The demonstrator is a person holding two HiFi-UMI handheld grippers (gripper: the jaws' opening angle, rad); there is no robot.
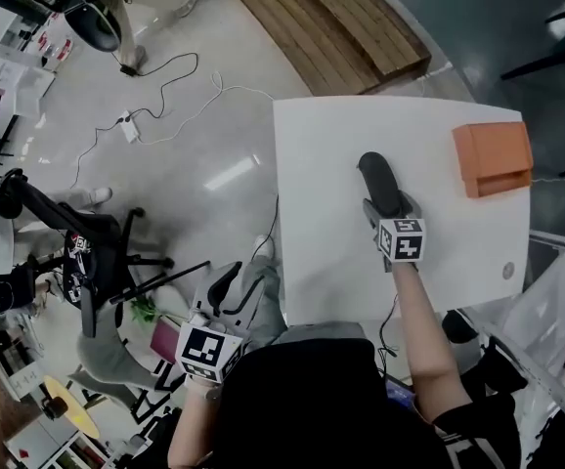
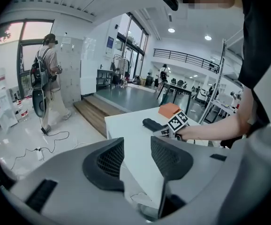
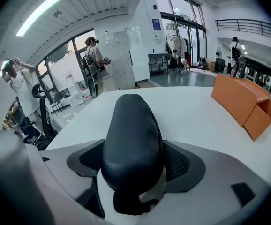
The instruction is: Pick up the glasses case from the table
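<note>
Right tongs [image 3: 134, 163] astride glasses case [image 3: 131, 135], table [image 3: 191, 111], glossy floor [image 1: 195, 164]

Head view: camera high above the white surface [image 1: 331, 145], facing steeply down. The whole top is in frame, with the person at its near edge.

Left gripper view: camera low, off the surface's near left corner, well back, facing across it over the left tongs [image 2: 136, 156].

Right gripper view: camera close above the surface, facing its far edge along the right tongs [image 3: 138, 150].

All three views share the surface, the glasses case [image 1: 378, 179] and the orange box [image 1: 493, 157].
</note>
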